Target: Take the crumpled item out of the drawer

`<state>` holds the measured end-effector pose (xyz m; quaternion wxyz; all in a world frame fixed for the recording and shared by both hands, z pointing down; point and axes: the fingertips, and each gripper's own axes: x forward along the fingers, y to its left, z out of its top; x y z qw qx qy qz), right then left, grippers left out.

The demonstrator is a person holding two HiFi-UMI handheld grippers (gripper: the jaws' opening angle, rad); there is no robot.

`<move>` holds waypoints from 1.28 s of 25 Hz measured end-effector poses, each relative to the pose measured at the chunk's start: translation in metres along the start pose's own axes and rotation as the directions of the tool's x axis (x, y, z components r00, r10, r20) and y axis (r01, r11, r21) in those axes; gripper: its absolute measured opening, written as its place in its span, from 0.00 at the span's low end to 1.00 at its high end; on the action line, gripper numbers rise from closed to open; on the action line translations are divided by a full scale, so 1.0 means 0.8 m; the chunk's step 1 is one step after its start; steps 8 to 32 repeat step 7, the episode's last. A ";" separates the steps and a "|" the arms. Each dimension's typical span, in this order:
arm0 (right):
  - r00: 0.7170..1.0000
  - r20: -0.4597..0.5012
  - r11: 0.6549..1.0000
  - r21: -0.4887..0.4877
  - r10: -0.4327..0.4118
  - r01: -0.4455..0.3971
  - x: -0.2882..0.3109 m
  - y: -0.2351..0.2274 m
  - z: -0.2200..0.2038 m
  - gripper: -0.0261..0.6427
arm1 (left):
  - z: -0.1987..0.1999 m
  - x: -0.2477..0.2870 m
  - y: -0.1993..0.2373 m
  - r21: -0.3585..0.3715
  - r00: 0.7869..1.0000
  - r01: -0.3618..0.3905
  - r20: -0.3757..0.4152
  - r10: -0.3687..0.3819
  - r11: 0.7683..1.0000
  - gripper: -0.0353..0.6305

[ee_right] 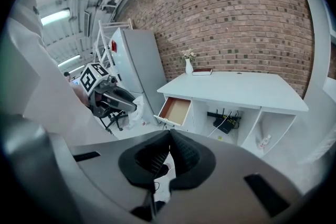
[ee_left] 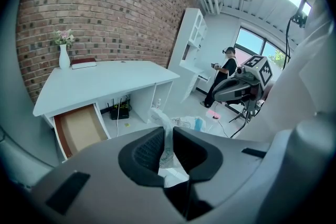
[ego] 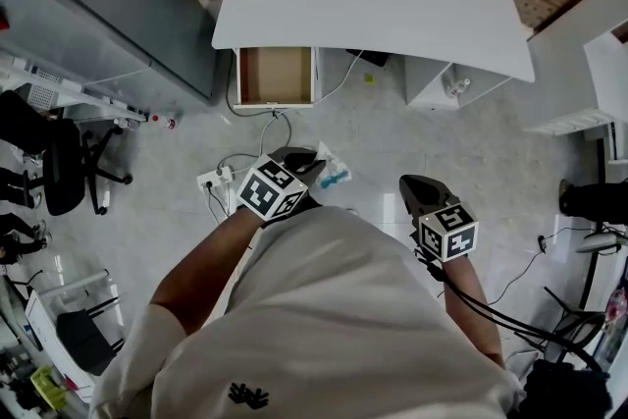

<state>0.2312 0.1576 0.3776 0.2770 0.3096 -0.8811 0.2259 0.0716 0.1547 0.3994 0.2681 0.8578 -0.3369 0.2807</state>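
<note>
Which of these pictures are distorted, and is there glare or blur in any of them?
Head view: sharp, evenly lit, no glare on the desk. Left gripper view: strong fisheye, dark corners, bright window, the close wrapper slightly soft. Right gripper view: same fisheye; the brick wall curves.

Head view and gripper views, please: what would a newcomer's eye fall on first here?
The left tongs are clamped on a crumpled white wrapper, well clear of the white desk. The drawer stands pulled out under it, its brown floor bare. The right tongs are shut and empty.
</note>
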 end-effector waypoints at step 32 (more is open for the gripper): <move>1.000 -0.004 1.000 0.002 0.007 -0.007 0.010 -0.005 -0.002 0.08 | -0.001 0.009 0.013 0.005 1.000 -0.010 -0.013 0.010 1.000 0.15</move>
